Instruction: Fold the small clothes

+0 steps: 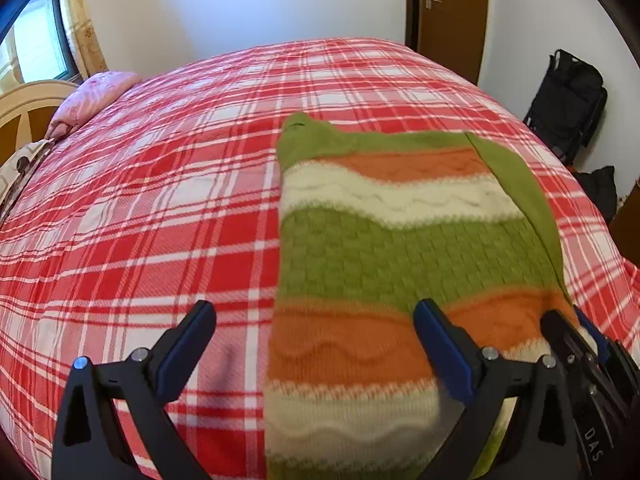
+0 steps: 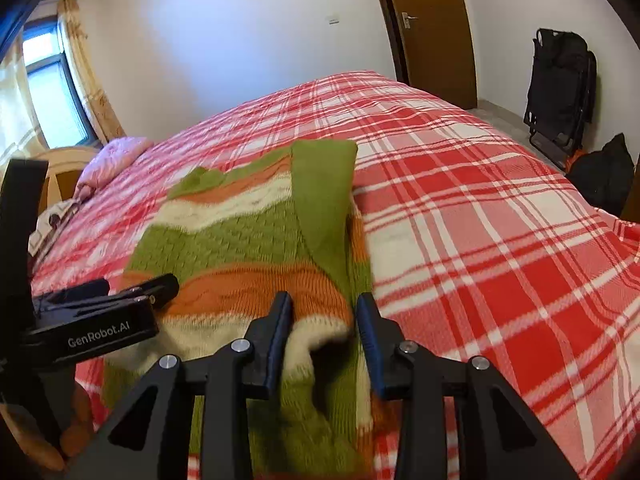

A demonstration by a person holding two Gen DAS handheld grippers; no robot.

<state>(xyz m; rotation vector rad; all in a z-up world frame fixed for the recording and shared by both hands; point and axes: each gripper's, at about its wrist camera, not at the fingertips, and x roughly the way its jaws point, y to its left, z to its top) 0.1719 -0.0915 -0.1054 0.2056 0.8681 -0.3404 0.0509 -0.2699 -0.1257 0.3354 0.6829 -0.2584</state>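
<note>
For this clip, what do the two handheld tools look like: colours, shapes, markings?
Both match. The left tool and right tool have black angular triangular-cutout bodies, silver round bolts and two fingers with blue pads. The left tool's body reads "GenRobot.AI" in white from the right view; the right one shows "DAS". No cables or sleeves visible.

A: What is cut off or hidden?

B: The sweater (image 1: 384,248) runs off the bottom edge of the left wrist view, so its hem is out of sight. The right gripper (image 1: 576,328) shows there only partly, at the right edge; whether its fingers are apart cannot be told from there.

A: Anything blurred?

B: The knit near both cameras is smeared. In the right wrist view, the sweater's near edge (image 2: 320,340) bunches between the fingers, and contact is unclear.
</note>
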